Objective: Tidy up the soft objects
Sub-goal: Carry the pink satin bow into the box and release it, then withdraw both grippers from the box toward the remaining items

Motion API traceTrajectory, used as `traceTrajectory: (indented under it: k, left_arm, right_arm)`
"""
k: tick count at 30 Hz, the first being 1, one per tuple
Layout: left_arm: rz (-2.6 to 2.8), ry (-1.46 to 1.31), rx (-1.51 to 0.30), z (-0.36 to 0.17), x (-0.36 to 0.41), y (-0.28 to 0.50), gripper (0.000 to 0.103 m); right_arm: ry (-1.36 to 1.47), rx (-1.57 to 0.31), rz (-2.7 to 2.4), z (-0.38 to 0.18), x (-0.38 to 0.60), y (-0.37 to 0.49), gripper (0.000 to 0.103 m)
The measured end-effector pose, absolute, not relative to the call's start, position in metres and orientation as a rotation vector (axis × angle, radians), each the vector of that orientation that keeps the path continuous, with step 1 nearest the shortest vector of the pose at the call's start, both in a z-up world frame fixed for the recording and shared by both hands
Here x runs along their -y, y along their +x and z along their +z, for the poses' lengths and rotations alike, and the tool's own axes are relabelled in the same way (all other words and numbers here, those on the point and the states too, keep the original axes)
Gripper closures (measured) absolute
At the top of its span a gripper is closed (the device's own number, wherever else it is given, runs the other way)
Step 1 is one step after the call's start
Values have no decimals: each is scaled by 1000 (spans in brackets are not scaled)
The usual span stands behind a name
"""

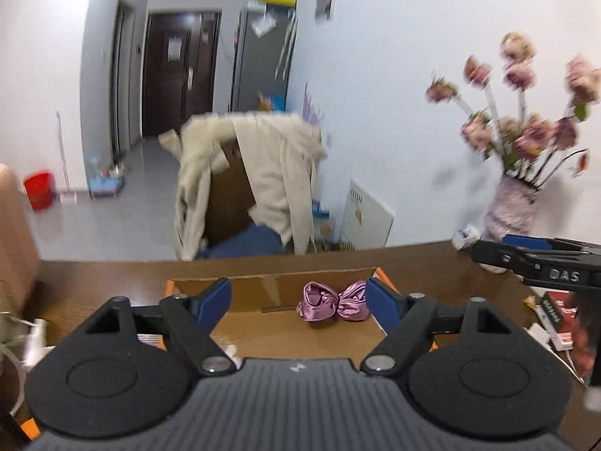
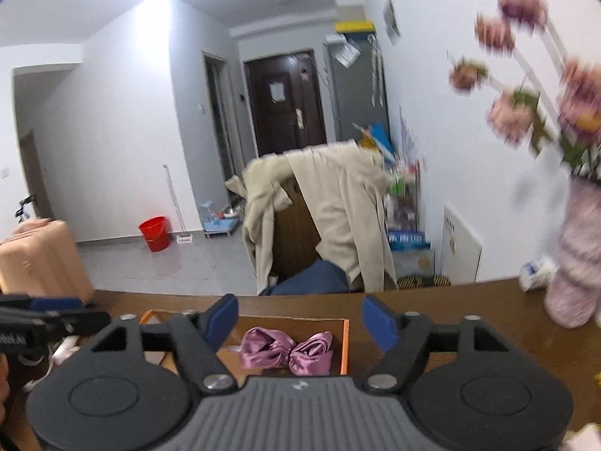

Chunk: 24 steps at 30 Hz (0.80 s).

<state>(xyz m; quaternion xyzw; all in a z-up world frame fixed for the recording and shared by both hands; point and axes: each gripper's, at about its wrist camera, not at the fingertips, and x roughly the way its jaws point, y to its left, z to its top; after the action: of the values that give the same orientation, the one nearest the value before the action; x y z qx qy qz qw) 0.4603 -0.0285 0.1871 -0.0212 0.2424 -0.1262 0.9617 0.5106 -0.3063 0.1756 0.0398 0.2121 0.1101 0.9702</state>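
Note:
A pink satin cloth point(image 1: 332, 302), tied into a bow shape, lies inside a shallow cardboard box point(image 1: 263, 285) with orange edges on the brown table. My left gripper point(image 1: 298, 300) hovers above the box, open, its blue pads wide apart with nothing between them; the cloth lies below and beyond, near the right pad. In the right wrist view the same cloth point(image 2: 285, 349) rests in the box point(image 2: 345, 345), and my right gripper point(image 2: 300, 319) is open and empty above it. Each gripper shows side-on in the other's view: right gripper point(image 1: 488, 253), left gripper point(image 2: 56, 312).
A pink vase of flowers point(image 1: 511, 206) stands at the table's far right corner, close to the right gripper. A red-and-white packet point(image 1: 556, 312) lies right of the box, white clutter point(image 1: 37, 338) left of it. Beyond the table edge stands a chair draped with a beige coat point(image 1: 270, 173).

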Motion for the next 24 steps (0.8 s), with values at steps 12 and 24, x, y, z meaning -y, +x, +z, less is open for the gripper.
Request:
traceTrajectory:
  k: [12,24]
  left_arm:
    - [-228,-2,-273,164,-23,253,0]
    - [-261,-130,-363,56,-55,136,0]
  right_arm:
    - [35,-281,309,178,309,288,9]
    - [56,-281,320,52,260,151,0]
